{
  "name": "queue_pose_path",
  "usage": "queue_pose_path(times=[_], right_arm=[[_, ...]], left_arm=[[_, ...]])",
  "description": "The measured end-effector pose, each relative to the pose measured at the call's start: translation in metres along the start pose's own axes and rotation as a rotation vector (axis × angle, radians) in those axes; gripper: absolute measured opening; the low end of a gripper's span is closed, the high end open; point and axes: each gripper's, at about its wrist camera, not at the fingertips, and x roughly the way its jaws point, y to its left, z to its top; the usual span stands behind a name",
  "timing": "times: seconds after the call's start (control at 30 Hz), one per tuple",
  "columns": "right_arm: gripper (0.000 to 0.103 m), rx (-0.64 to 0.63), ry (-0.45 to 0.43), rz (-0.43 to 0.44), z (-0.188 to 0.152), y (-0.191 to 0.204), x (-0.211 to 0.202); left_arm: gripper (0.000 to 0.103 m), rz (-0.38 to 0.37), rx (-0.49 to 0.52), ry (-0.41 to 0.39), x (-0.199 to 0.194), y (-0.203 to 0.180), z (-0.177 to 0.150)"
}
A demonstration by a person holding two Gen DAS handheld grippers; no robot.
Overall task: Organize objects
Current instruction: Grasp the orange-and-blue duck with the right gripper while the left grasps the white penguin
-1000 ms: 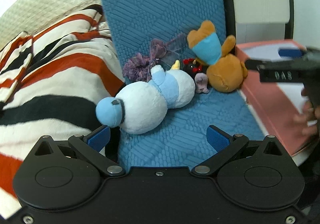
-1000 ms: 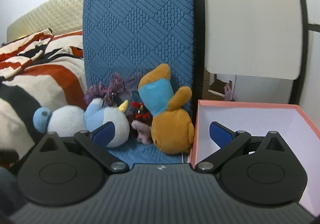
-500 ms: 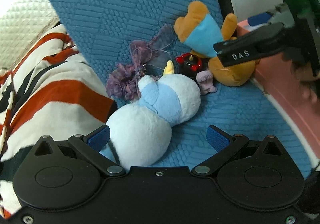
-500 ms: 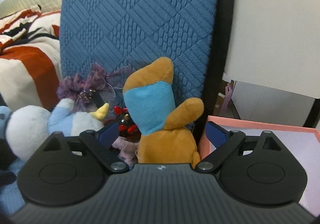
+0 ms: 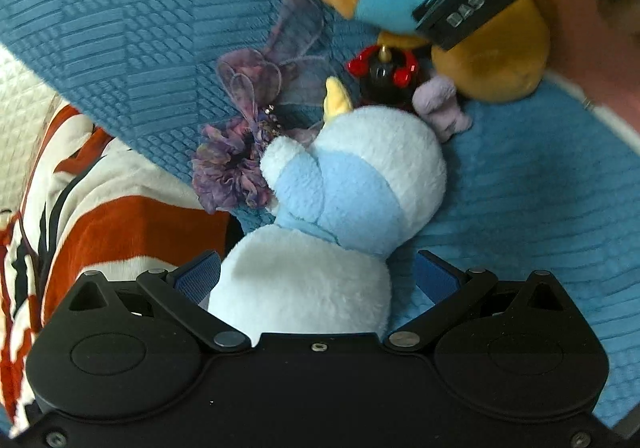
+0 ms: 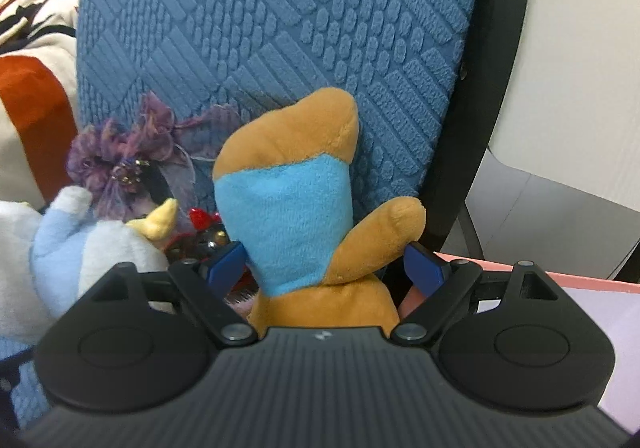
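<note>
Left gripper [image 5: 316, 276] spread around the white-and-pale-blue plush penguin [image 5: 320, 215]; right gripper [image 6: 326, 264] spread around the orange-brown plush toy with blue patch [image 6: 288, 224].

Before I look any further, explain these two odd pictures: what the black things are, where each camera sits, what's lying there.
Each picture comes from a camera on a hand-held two-finger gripper, looking along its fingers. The left gripper is open around the white and blue plush toy. The right gripper is open around the orange and blue plush toy. Neither is squeezing yet. Both toys lie on a blue cushion, with a purple fabric flower and a small black and red toy. A pink box sits beside them.
</note>
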Motion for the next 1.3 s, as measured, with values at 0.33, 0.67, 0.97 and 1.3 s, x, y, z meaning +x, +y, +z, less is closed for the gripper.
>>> queue_pose_path(times=[0.33, 0.67, 0.97, 1.3], right_arm=[[0.072, -0.006, 0.108, 0.055, -0.002, -0.005, 0.013], [0.056, 0.023, 0.053, 0.093, -0.003, -0.009, -0.004], [0.055, 0.034, 0.049, 0.112, -0.011, -0.015, -0.033], [0.054, 0.150, 0.044, 0.185, -0.019, -0.021, -0.071]], left_arm=[[0.103, 0.040, 0.144, 0.103, 0.045, -0.004, -0.006], [0.101, 0.052, 0.124, 0.103, 0.064, 0.004, -0.003], [0.089, -0.089, -0.189, 0.140, 0.042, 0.044, -0.001], [0.086, -0.306, -0.689, 0.190, -0.001, 0.077, -0.034]])
